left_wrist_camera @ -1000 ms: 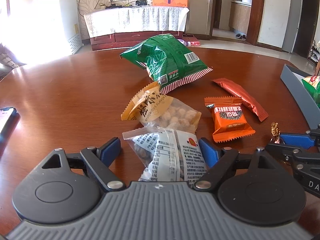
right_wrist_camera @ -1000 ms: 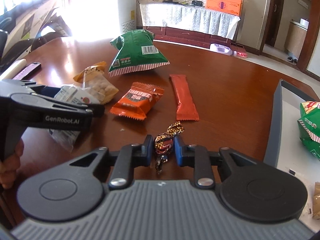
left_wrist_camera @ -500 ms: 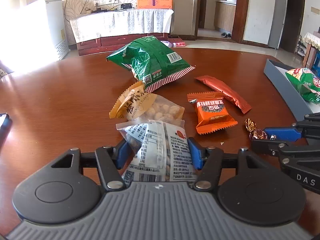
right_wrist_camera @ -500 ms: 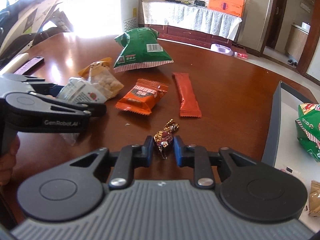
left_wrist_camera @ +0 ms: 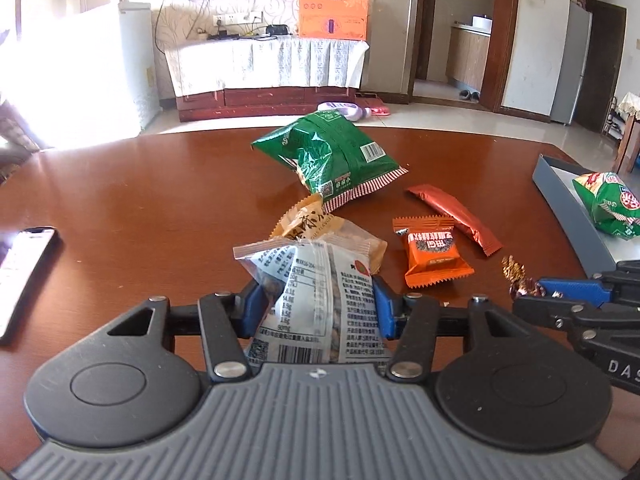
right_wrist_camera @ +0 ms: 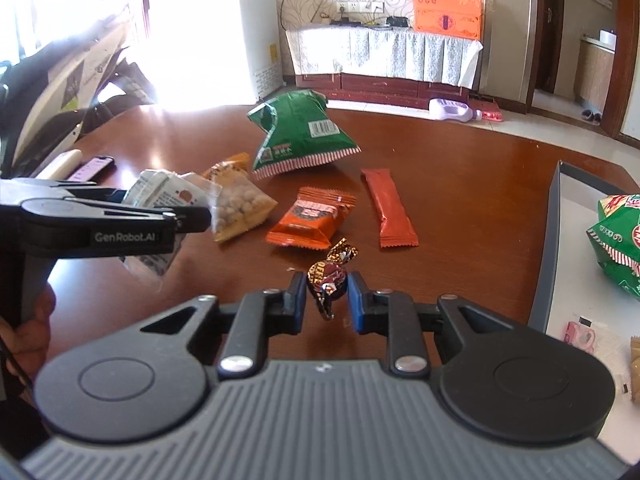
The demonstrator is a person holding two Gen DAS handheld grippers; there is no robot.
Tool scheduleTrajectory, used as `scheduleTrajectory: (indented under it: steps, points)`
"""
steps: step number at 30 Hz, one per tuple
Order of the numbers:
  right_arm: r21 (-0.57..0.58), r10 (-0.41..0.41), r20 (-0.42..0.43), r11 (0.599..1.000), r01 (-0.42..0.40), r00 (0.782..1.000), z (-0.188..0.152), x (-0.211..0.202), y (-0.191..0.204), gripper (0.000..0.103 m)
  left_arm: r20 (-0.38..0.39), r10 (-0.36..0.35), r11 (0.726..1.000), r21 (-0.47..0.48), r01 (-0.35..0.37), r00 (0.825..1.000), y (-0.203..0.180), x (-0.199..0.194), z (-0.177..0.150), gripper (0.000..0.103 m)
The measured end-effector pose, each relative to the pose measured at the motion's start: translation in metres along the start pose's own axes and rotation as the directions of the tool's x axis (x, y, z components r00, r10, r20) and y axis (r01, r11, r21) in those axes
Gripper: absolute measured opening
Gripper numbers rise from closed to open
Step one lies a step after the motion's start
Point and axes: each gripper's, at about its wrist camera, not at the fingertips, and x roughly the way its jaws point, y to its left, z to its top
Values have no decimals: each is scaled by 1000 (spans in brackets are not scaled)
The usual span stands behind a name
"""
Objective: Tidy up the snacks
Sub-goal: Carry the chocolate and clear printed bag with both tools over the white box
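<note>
My left gripper (left_wrist_camera: 316,300) is shut on a clear nut packet with a white label (left_wrist_camera: 316,280) and holds it above the table; the packet also shows in the right wrist view (right_wrist_camera: 160,192). My right gripper (right_wrist_camera: 327,294) is shut on a brown-gold wrapped candy (right_wrist_camera: 328,276), lifted off the wood; the candy also shows in the left wrist view (left_wrist_camera: 520,280). On the table lie a green bag (left_wrist_camera: 332,156), a yellow peanut packet (left_wrist_camera: 320,228), an orange square packet (left_wrist_camera: 432,250) and a red-brown bar (left_wrist_camera: 456,216).
A grey tray (right_wrist_camera: 548,240) stands at the right with a green bag (right_wrist_camera: 620,240) and small snacks in it. A phone (left_wrist_camera: 20,264) lies at the table's left edge. The left gripper's body (right_wrist_camera: 100,224) fills the left of the right wrist view.
My left gripper closed on the nut packet and lifted it. My right gripper rose with the candy. Both views now sit higher above the table.
</note>
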Motion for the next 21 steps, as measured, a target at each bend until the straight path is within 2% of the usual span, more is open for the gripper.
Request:
scheduleTrajectory:
  steps: [7,12,21]
  points:
    - [-4,-25,60,1000,25,998,-4,-31,-1,26,24,4,999,48,-5,1000,-21,-27,-8,59]
    - [15,-39,75,999,38,996,-9,-47,-7,26,2,-28,999,47,27,1000,-50,-20,-10,59]
    - [28,-73,105,997,70,992,-7,-65,-25,26,9,-68,995,73,67,998,-94,-10,-6,60]
